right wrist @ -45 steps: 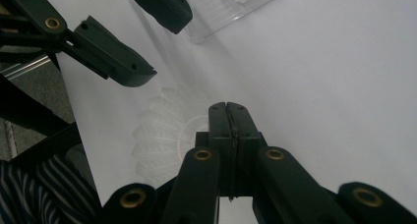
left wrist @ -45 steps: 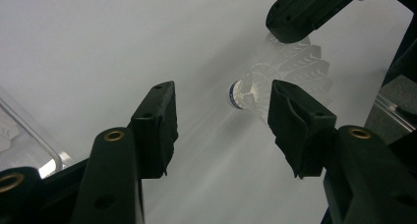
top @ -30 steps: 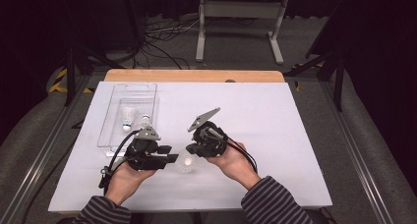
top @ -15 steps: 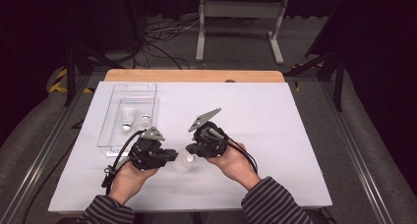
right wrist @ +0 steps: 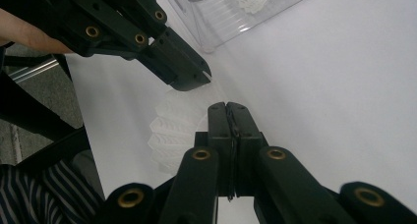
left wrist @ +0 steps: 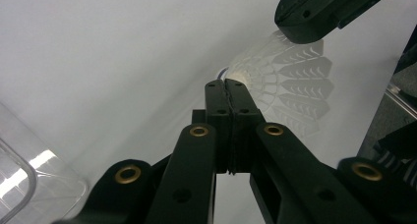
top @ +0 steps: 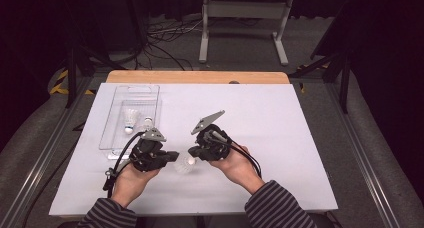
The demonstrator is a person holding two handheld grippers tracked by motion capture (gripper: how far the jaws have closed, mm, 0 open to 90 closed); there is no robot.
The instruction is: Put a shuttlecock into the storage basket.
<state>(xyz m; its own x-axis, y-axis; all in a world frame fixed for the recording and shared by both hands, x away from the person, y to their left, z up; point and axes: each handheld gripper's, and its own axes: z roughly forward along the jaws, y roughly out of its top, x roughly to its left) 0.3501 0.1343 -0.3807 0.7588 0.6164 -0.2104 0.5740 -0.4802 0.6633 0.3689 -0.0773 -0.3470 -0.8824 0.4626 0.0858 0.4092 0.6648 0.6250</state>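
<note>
From above, a white shuttlecock lies on the white counter between the left claw and the right claw. The left gripper view adds its ribbed, netted plastic skirt. Both claws are closed, each pinching the shuttlecock's skirt; a clear plastic tray holds more shuttlecocks.

Clear tray with two shuttlecocks
</note>
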